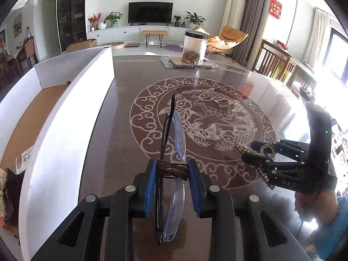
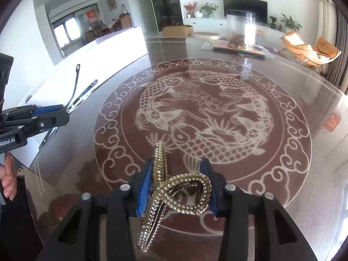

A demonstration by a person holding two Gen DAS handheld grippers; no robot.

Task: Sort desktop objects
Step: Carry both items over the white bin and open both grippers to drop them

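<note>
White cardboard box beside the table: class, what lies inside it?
The white cardboard box shows a bare brown floor and a small label. Its near corner is hidden behind the wall.

The folded glasses [image 1: 171, 152] have a thin black frame, clear lenses and a brown cord wound around the middle. They stand on edge. The hair clip [image 2: 174, 187] is gold with sparkly little stones, and its loop faces up.

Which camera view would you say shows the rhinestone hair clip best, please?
The right wrist view: the rhinestone hair clip fills the foreground, held in the right claw. The left wrist view shows it small and partly hidden at the right.
</note>
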